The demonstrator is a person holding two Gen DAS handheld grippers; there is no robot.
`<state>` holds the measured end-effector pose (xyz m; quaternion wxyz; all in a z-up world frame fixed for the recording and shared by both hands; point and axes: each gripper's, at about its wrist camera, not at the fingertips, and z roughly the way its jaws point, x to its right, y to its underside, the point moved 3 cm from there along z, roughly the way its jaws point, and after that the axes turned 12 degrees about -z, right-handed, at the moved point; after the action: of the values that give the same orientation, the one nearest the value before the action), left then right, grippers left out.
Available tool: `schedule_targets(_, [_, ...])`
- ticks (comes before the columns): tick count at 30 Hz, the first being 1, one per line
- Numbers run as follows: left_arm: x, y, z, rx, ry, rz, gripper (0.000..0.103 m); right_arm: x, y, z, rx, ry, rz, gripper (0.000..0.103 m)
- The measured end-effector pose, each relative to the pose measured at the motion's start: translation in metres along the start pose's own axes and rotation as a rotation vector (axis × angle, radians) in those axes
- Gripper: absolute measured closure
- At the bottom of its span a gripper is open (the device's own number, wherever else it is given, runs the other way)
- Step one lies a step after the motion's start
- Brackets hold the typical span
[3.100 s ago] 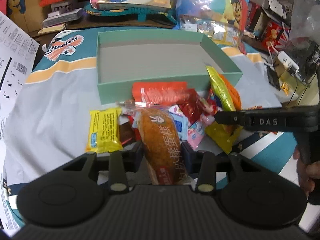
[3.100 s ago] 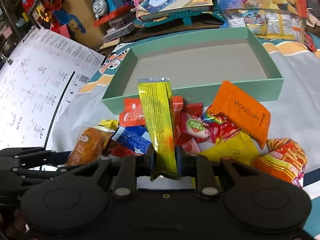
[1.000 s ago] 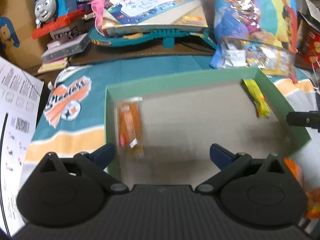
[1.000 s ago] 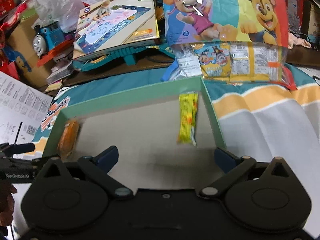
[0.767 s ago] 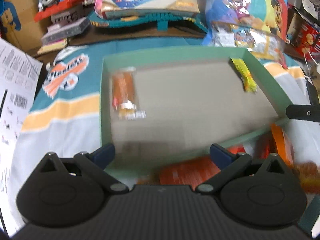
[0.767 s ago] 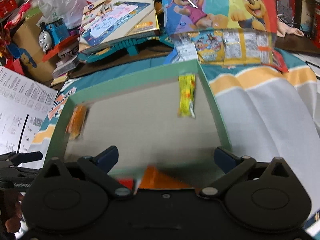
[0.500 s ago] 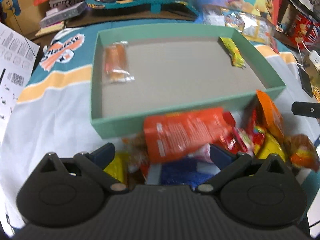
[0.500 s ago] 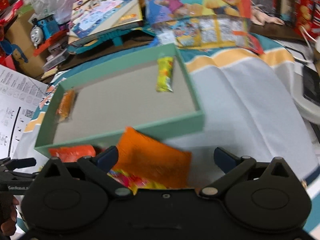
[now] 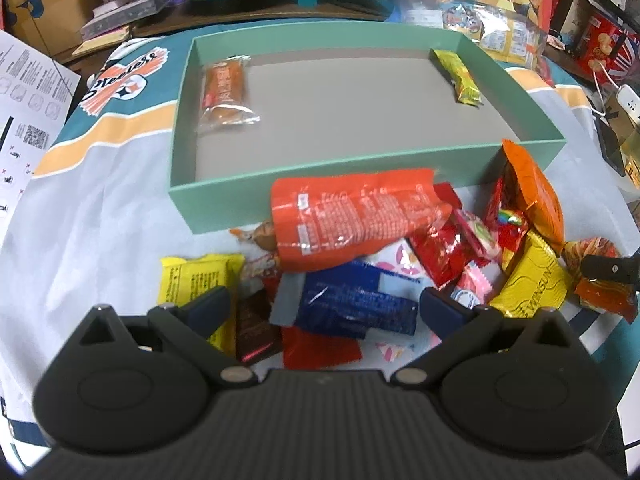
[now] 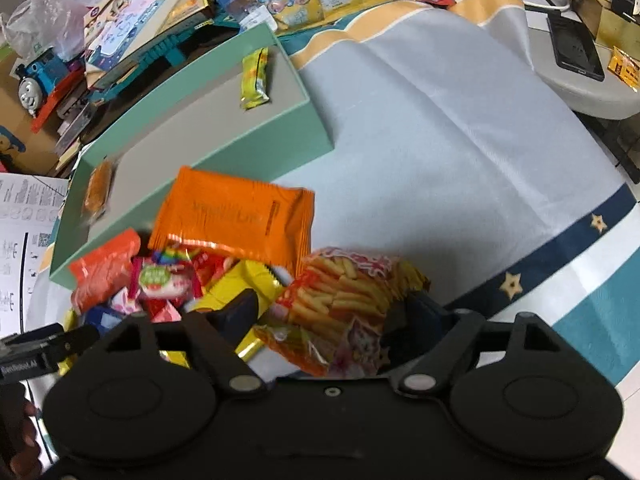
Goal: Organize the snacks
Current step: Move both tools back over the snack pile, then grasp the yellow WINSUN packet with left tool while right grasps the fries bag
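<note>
A green tray [image 9: 376, 176] [image 10: 224, 136] holds a wrapped cake bar [image 9: 223, 92] [image 10: 96, 188] at its left and a yellow-green bar [image 9: 456, 76] [image 10: 255, 77] at its right. A pile of snacks lies in front of it. My left gripper [image 9: 320, 308] is open above a blue packet [image 9: 352, 304], with a yellow packet [image 9: 192, 280] and a red-orange pouch [image 9: 352, 224] close by. My right gripper [image 10: 332, 312] is open around a fries-print bag [image 10: 344, 304]. An orange packet [image 10: 236, 216] [image 9: 536, 196] leans on the tray.
Toys, a train [image 10: 36, 76], books and snack bags crowd the far edge behind the tray. A printed sheet [image 9: 24, 92] lies at the left. A phone [image 10: 576, 52] and power strip sit at the right. Bare cloth [image 10: 460, 152] lies right of the pile.
Both grippers let go of their bars inside the tray, then pulled back and down to the snack pile. The right gripper now straddles the fries-print bag.
</note>
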<state>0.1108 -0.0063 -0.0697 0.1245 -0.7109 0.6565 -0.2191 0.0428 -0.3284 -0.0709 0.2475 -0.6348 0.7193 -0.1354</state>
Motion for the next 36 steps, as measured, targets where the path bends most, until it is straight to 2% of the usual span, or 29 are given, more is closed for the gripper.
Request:
schedule_targets(2, [-0.001,0.003,0.0,-0.008,-0.002,-0.005,0.0,-0.003,0.006,0.002,-0.008,-0.032,0.011,0.047])
schedule_targets(3, [0.0,0.005,0.0,-0.012,-0.003,-0.008,0.0,-0.004,0.009,0.001,-0.001,-0.028,0.009,0.049])
schedule_targets(6, [0.009,0.009,-0.009,0.012,0.014,0.017,0.0,-0.006,0.017,-0.002,0.024,-0.021,-0.005,0.051])
schedule_targets(10, [0.042,0.015,-0.016,0.025,0.076,0.106,0.0,0.005,0.022,-0.008,0.042,-0.032,0.023,0.052])
schedule_targets(15, [0.096,0.025,-0.01,0.005,0.156,0.233,0.0,0.023,0.027,-0.014,0.048,-0.057,0.057,0.052])
schedule_targets(20, [0.136,0.036,0.002,-0.034,0.191,0.334,0.001,0.036,0.032,-0.015,0.058,-0.094,0.101,0.052])
schedule_targets(23, [0.152,0.038,0.013,-0.065,0.191,0.375,0.014,0.042,0.036,-0.015,0.071,-0.114,0.118,0.052])
schedule_targets(25, [0.157,0.04,0.02,-0.09,0.184,0.388,0.044,0.045,0.037,-0.016,0.079,-0.124,0.124,0.052])
schedule_targets(30, [0.162,0.047,0.02,-0.1,0.208,0.42,0.049,0.05,0.041,-0.016,0.099,-0.141,0.146,0.052])
schedule_targets(36, [0.163,0.05,0.031,-0.129,0.167,0.41,0.044,0.045,0.042,-0.015,0.115,-0.136,0.144,0.052])
